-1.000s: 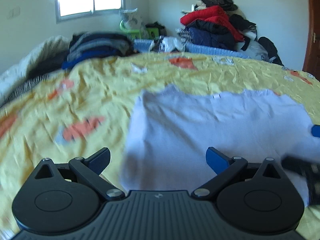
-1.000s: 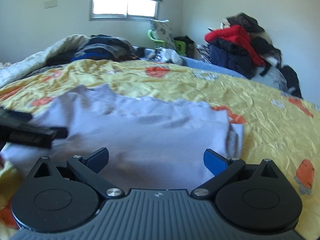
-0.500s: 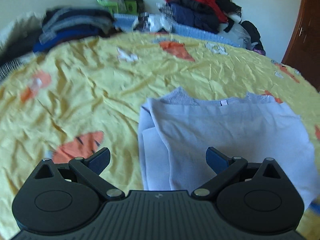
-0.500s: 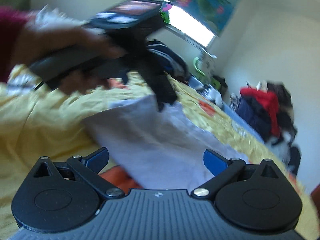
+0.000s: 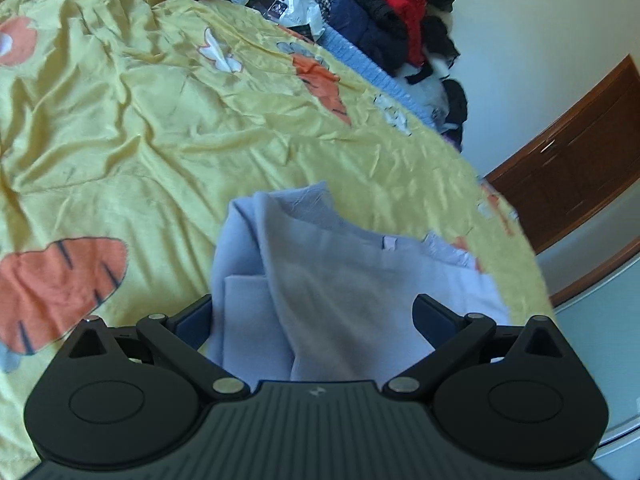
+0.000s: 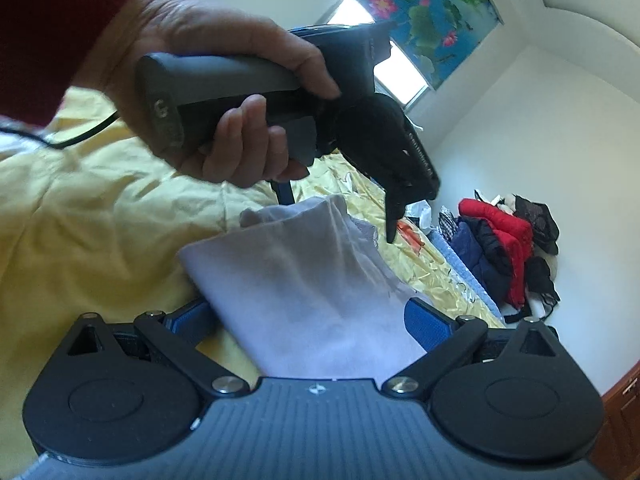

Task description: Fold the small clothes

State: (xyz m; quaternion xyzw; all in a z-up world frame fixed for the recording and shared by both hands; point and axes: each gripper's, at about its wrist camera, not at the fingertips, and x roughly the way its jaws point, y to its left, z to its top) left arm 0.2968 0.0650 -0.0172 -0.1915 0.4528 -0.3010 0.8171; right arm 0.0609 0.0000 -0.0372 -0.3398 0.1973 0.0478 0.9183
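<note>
A pale lavender garment [image 5: 320, 280] lies partly folded on the yellow carrot-print bedsheet [image 5: 120, 140], its left side turned in and its neck label facing away. My left gripper [image 5: 314, 316] hovers low over its near edge, open, with cloth below the wide gap and nothing pinched. In the right wrist view the same garment [image 6: 304, 280] runs between my right gripper [image 6: 308, 322], also open. Above it a hand [image 6: 224, 92] in a dark red sleeve holds the left gripper [image 6: 339, 210], whose fingers point down at the garment's far end.
A heap of red, navy and black clothes [image 5: 380, 12] is stacked against the wall beyond the bed and also shows as a pile [image 6: 504, 240]. A brown wooden door [image 5: 580, 140] stands past the bed's right edge. Bare sheet spreads left of the garment.
Both grippers have tipped and swung. The left one has dropped closer over the garment's left part; the right one has rolled over to look along the garment at the hand holding the left gripper.
</note>
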